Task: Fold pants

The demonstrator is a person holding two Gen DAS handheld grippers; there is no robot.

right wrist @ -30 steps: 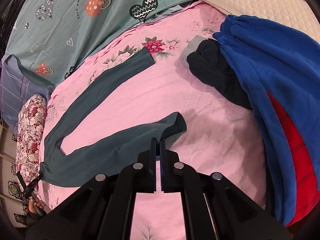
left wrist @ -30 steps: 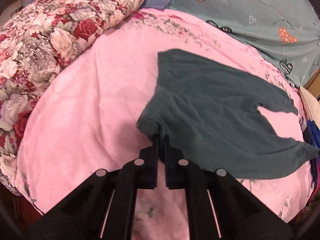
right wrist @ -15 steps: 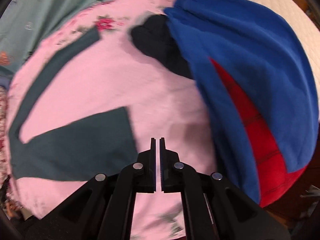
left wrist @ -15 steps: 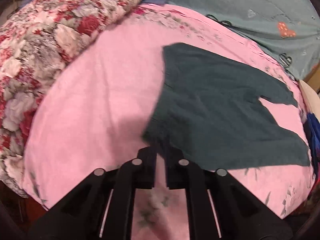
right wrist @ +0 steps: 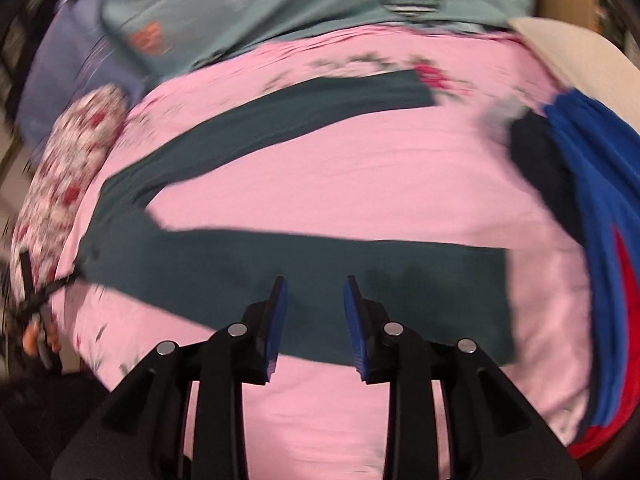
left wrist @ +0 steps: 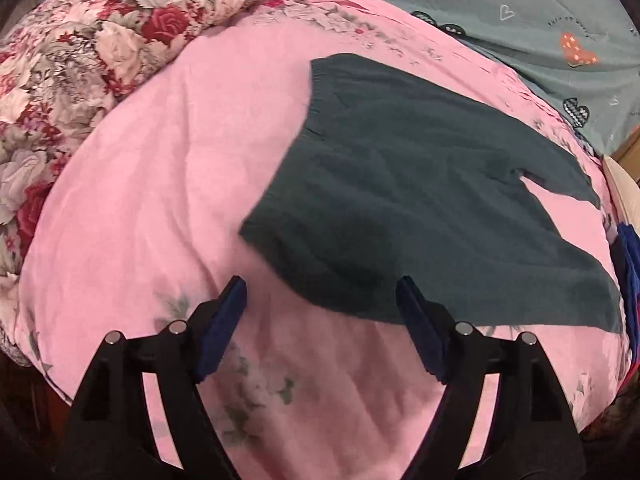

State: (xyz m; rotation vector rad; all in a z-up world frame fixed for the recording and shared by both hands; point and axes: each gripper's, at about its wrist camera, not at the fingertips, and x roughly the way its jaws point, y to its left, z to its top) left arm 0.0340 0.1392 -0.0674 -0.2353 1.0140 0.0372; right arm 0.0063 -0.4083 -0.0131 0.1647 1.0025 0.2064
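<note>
Dark green pants (left wrist: 400, 208) lie flat on the pink bed sheet (left wrist: 160, 184), waistband to the left, both legs spread apart toward the right. My left gripper (left wrist: 320, 292) is open and empty, just in front of the waist corner, not touching it. In the right wrist view the pants (right wrist: 320, 272) show both legs; the near leg lies across the view. My right gripper (right wrist: 314, 296) is open and empty, above the near leg's front edge. That view is blurred.
A floral quilt (left wrist: 80, 60) lies at the left. A teal heart-print cover (left wrist: 540, 20) lies behind. Blue and red garments (right wrist: 600, 220) and a dark garment (right wrist: 536, 160) are piled at the right, by a cream pillow (right wrist: 568, 52).
Both grippers have opened and let go of the pants. The waist corner and the near leg now lie flat on the sheet. The right gripper swung left over the near leg.
</note>
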